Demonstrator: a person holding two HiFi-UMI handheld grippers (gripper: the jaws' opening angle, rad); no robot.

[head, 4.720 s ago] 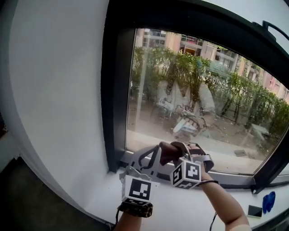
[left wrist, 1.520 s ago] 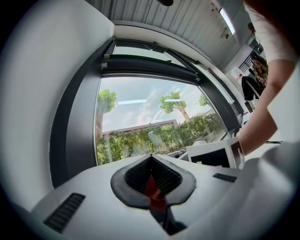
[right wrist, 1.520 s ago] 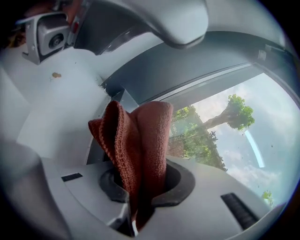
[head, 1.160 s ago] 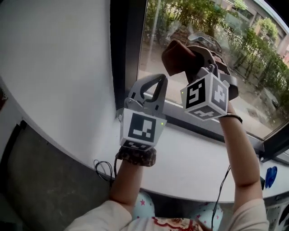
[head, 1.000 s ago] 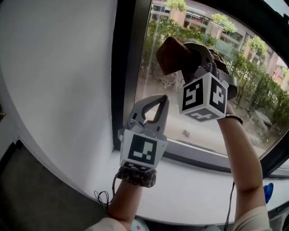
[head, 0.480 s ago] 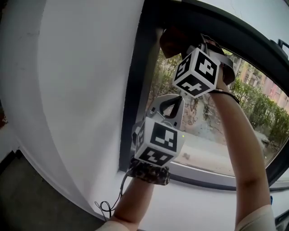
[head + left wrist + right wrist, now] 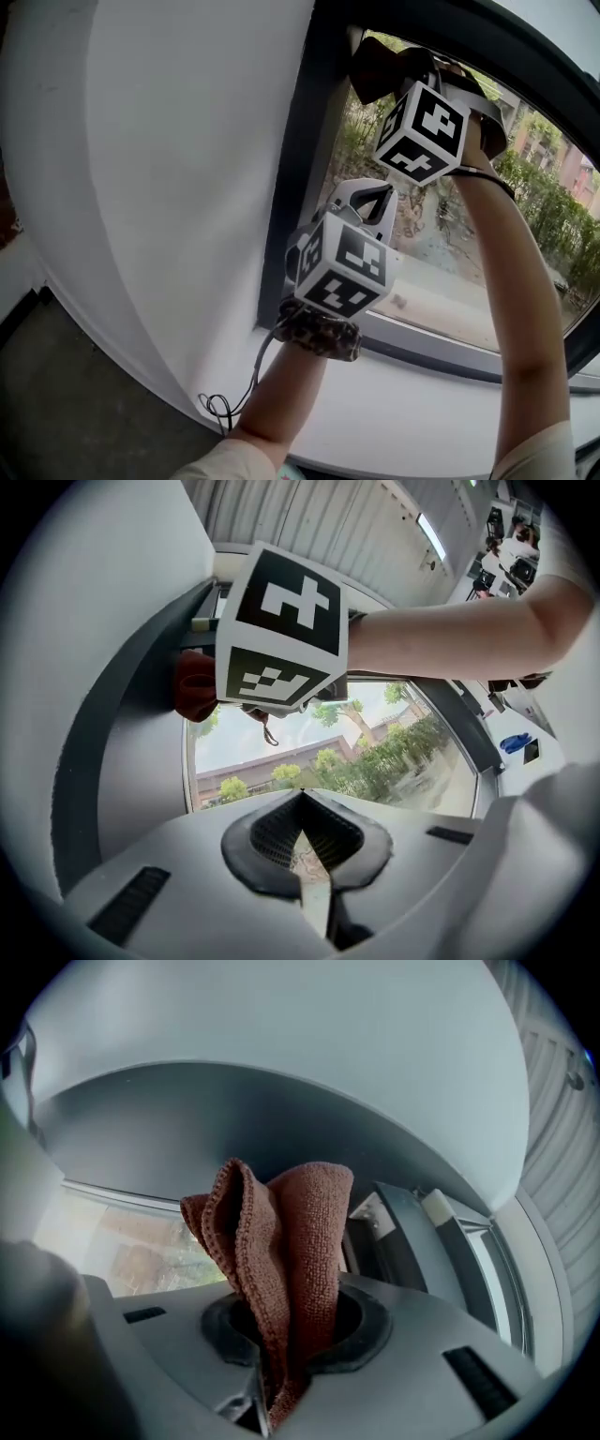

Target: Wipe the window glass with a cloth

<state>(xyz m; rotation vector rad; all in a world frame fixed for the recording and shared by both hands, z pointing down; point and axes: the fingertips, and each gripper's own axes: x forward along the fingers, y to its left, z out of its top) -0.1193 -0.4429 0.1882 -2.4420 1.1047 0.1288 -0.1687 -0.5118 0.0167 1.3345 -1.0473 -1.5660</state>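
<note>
A brown cloth (image 7: 373,71) is pinched in my right gripper (image 7: 401,73), which is raised to the top left corner of the window glass (image 7: 441,230). In the right gripper view the folded cloth (image 7: 283,1232) stands up out of the shut jaws of my right gripper (image 7: 277,1352), close under the dark upper frame (image 7: 234,1119). My left gripper (image 7: 378,194) is lower, in front of the glass near the left frame, jaws together and empty. The left gripper view shows my left gripper (image 7: 302,801) shut, with the cloth (image 7: 194,682) and the right marker cube (image 7: 281,630) above it.
The dark window frame (image 7: 302,159) runs up the left side and across the top. A white wall (image 7: 159,169) lies to its left, a white sill (image 7: 422,412) below. A cable (image 7: 220,408) hangs from my left arm.
Since the earliest frame both grippers have risen from the sill to the window's upper left corner. In the last half second the right gripper and cloth shifted slightly up and right.
</note>
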